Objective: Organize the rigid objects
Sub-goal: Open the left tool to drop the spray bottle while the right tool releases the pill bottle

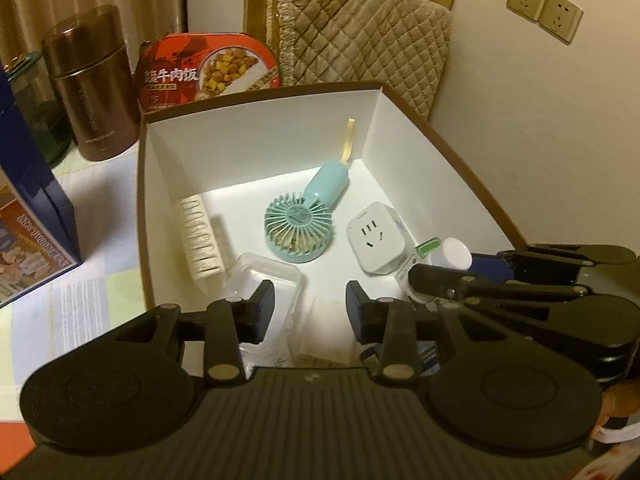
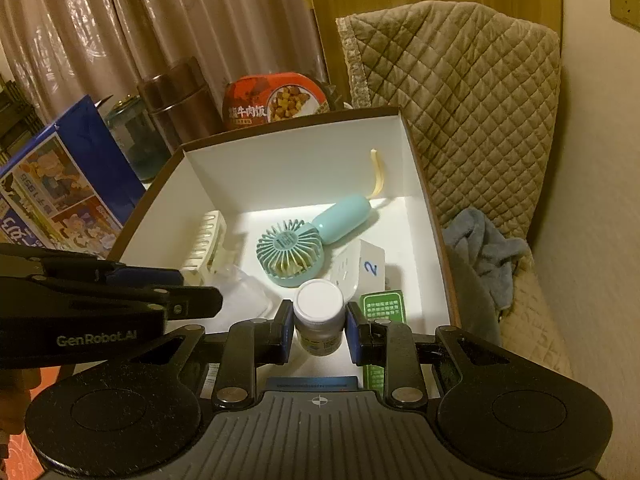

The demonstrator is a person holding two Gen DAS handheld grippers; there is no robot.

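A white box with a brown rim holds a teal hand fan, a white socket adapter, a cream comb-like clip, a clear plastic case and a green-labelled pack. My right gripper is shut on a small white-capped bottle, low over the box's near right part. My left gripper hangs over the near edge with its jaws apart. A pale flat pack lies below the gap, clear of the left pad.
Behind the box stand a red meal pack, brown canisters and a blue printed carton. A quilted chair cover and a grey-blue cloth are on the right, near the wall with sockets.
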